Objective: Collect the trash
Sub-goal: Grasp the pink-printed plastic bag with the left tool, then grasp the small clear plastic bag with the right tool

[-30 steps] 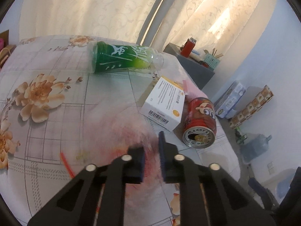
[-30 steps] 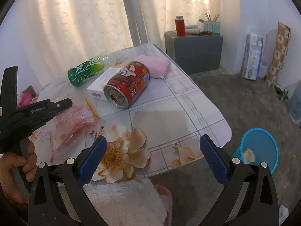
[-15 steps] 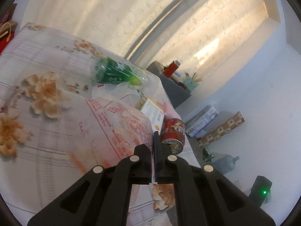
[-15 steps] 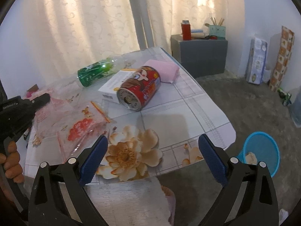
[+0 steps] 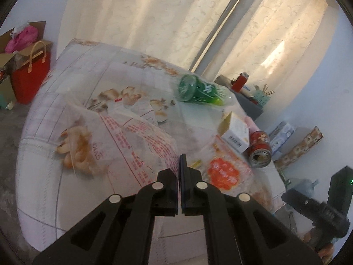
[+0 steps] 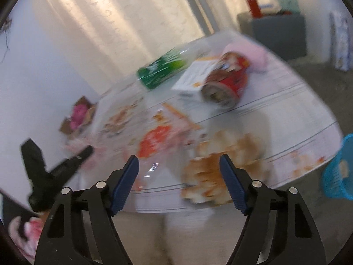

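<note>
Left gripper (image 5: 181,172) clamped on clear wrapper (image 5: 132,137); right gripper (image 6: 179,176) wide open, empty. Ahead, uncollected: bottle (image 5: 198,89), box (image 5: 236,132), can (image 5: 260,149), second wrapper (image 5: 222,172). Mostly undone.

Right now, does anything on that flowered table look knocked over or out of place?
Yes. The green bottle and the red can both lie on their sides instead of standing, with a white box between them. A clear printed plastic bag is lifted off the table, pinched in the left gripper.

home, curtains (image 5: 154,22), floral tablecloth (image 5: 88,84)
</note>
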`<control>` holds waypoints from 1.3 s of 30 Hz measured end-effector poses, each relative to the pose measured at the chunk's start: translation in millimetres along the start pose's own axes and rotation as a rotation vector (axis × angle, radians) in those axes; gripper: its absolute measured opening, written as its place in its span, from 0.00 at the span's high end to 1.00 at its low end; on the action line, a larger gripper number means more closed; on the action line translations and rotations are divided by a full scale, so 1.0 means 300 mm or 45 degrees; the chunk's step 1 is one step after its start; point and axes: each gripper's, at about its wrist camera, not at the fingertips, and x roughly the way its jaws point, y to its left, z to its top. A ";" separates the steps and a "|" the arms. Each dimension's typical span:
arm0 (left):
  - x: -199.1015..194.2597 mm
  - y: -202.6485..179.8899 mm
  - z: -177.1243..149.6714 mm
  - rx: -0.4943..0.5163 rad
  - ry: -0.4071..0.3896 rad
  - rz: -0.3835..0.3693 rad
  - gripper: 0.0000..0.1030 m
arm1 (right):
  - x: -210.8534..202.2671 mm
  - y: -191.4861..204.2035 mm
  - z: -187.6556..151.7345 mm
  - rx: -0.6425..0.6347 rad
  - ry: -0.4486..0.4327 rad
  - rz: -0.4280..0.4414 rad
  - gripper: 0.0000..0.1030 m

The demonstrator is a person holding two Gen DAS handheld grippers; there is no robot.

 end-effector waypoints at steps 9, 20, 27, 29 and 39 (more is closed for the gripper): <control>-0.016 0.036 -0.024 0.016 -0.019 0.006 0.99 | 0.189 0.065 0.018 0.098 0.167 0.026 0.39; -0.025 0.083 -0.029 -0.033 -0.009 -0.018 0.99 | 0.309 0.093 0.040 0.149 0.152 -0.077 0.66; -0.021 0.085 -0.034 -0.028 0.002 -0.032 0.99 | 0.338 0.105 0.040 0.084 0.168 -0.098 0.95; -0.019 0.086 -0.033 -0.027 0.007 -0.034 0.99 | 0.339 0.109 0.051 0.049 0.161 -0.105 0.98; -0.028 0.095 -0.036 -0.030 -0.005 -0.051 0.99 | 0.216 0.079 0.059 -0.140 0.108 -0.204 1.00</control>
